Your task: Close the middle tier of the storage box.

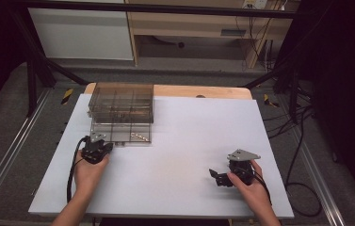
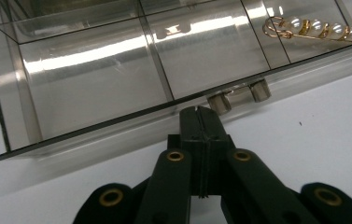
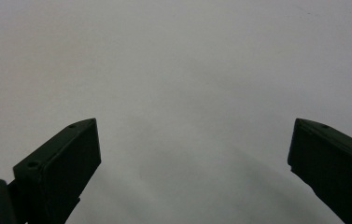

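White table point(image 1: 180, 141), wooden edge at the far side. On it, far left: clear smoky drawer box point(image 1: 122, 102), bottom drawer point(image 2: 117, 84) pulled out.

Left gripper point(image 2: 200, 112) fingers pressed together, tips at the clear drawer point(image 2: 94, 88) front — just beside its handle point(image 2: 239, 95), pearl pin point(image 2: 311, 29) inside, white tabletop point(image 2: 313, 126)

White table point(image 1: 189, 136); grey floor point(image 1: 5, 113); wooden shelf point(image 1: 189, 23) behind.

No text, label or number is readable.
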Demonstrator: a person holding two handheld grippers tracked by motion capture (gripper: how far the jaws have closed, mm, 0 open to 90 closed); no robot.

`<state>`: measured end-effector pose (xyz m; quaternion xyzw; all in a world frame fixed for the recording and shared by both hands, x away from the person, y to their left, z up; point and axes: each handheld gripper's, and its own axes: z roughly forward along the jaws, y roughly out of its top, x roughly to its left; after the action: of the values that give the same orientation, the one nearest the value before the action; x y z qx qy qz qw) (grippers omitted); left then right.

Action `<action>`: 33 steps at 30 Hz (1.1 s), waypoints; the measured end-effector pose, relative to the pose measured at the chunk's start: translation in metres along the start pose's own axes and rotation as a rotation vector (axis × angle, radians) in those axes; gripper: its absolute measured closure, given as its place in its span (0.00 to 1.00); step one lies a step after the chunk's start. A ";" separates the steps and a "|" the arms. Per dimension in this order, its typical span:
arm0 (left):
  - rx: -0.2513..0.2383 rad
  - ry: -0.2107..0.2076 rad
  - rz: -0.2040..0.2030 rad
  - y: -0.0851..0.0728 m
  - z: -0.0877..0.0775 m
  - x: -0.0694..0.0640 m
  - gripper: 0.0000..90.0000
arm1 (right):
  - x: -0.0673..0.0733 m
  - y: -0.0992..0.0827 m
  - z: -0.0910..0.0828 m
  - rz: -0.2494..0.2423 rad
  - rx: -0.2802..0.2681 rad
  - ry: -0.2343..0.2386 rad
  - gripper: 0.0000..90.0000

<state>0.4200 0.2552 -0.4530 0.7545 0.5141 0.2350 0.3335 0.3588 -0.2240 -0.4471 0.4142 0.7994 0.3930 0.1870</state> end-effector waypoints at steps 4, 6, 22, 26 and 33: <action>0.002 0.006 0.004 0.001 0.001 -0.001 1.00 | 0.000 0.000 0.001 -0.002 0.002 -0.001 0.03; 0.002 0.007 0.008 0.002 0.001 -0.001 1.00 | 0.000 0.000 0.001 -0.002 0.003 0.001 0.03; -0.006 -0.013 -0.014 0.003 0.004 0.000 1.00 | 0.001 0.000 0.001 -0.002 0.005 0.003 0.03; -0.009 -0.013 -0.017 0.003 0.004 0.000 1.00 | 0.001 -0.001 0.001 -0.011 0.013 0.006 0.03; -0.008 -0.020 -0.021 0.003 0.004 0.001 1.00 | 0.001 -0.001 0.001 -0.011 0.011 0.005 0.03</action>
<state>0.4255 0.2546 -0.4533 0.7501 0.5176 0.2261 0.3439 0.3588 -0.2228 -0.4484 0.4096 0.8043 0.3888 0.1849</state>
